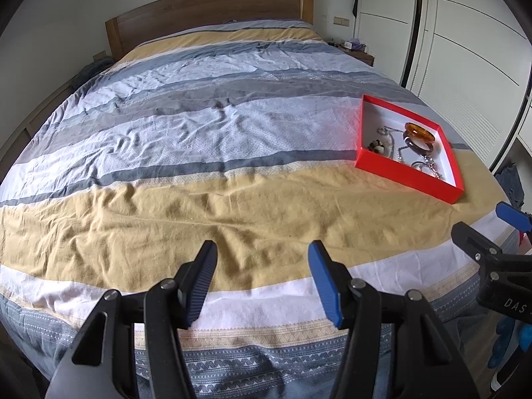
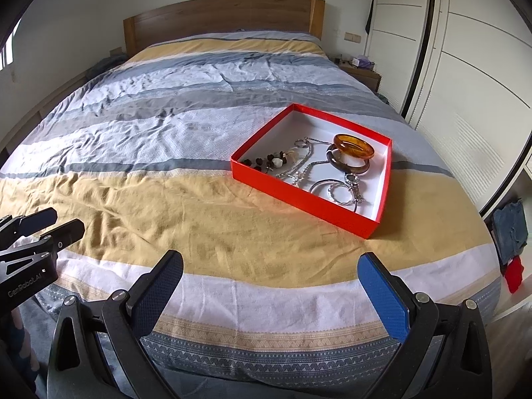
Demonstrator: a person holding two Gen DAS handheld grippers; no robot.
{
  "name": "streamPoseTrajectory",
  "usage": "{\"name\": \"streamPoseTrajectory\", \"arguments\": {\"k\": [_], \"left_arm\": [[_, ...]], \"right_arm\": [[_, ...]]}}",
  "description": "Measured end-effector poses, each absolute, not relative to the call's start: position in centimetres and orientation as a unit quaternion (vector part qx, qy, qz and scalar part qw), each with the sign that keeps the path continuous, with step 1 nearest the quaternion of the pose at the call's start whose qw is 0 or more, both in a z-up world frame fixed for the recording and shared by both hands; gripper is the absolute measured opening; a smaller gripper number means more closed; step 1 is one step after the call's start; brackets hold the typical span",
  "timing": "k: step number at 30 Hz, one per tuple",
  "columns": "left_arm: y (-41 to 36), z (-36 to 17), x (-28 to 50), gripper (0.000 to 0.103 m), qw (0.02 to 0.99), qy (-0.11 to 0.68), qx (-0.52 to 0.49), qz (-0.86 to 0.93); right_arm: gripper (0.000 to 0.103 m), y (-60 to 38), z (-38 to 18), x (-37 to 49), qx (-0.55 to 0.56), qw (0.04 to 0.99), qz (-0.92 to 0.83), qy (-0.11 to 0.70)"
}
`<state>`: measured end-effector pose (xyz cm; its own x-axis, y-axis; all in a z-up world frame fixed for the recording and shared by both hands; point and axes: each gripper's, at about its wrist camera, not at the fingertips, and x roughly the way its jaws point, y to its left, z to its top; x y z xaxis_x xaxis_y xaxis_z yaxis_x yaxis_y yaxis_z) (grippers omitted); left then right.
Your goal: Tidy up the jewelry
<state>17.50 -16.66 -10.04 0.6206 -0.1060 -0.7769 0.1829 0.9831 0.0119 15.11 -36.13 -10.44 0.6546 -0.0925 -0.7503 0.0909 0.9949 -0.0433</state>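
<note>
A shallow red box (image 2: pixel 299 200) with a white inside lies on the bed, ahead and right of both grippers; its near wall (image 1: pixel 399 173) shows at the right of the left wrist view. In it lie an amber bangle (image 2: pixel 353 146), a brown bangle (image 2: pixel 345 165), silver chains (image 2: pixel 301 166), a dark bead bracelet (image 2: pixel 266 163) and silver rings (image 2: pixel 335 192). My left gripper (image 1: pixel 262 246) hangs open over the yellow stripe with nothing between its fingers. My right gripper (image 2: pixel 271 257) stands open wider, short of the box and holding nothing. Each gripper shows at the edge of the other's view.
The striped duvet (image 2: pixel 166 133) covers a bed with a wooden headboard (image 2: pixel 216 16). White wardrobe doors (image 2: pixel 465 83) run along the right side and a nightstand (image 2: pixel 362 74) stands at the far right. Clothes (image 2: pixel 510 229) lie on the floor by the bed's right corner.
</note>
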Motion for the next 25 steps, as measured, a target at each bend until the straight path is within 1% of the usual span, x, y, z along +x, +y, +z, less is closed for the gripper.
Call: {"name": "streamPoseTrajectory", "arguments": {"k": [7,25], "left_arm": [[-17.7,-9.6,17.4,0.055,0.899,0.427,0.042,-0.086],[-17.7,-8.6,16.8,0.055,0.902,0.421,0.041,-0.086]], "right_arm": [[0.103,-37.4,-10.0,15.2,-0.001,0.910,-0.053,0.411],[0.103,-37.8,-8.9,14.6,-0.008,0.912,-0.055,0.406]]}}
